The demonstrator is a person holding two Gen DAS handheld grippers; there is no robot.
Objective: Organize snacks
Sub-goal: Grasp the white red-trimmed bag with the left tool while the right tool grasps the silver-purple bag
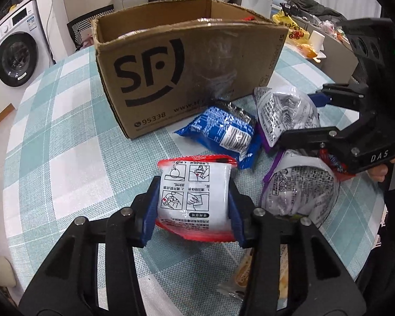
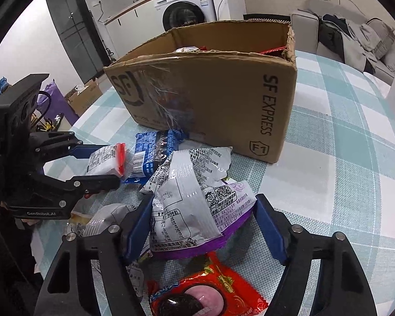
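Nearby, cardboard box (image 1: 187, 79) rim stands open; left gripper (image 1: 193, 208) clamps packet (image 1: 194, 197).

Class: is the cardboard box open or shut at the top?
Open. The cardboard box has no flaps across its top, and snack packets show inside over the rim.

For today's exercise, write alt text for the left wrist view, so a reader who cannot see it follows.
The left gripper is shut on a white, red-edged snack packet above a checked tablecloth. Beyond stand an open cardboard box, a blue packet and silver packets, with the right gripper reaching among them.
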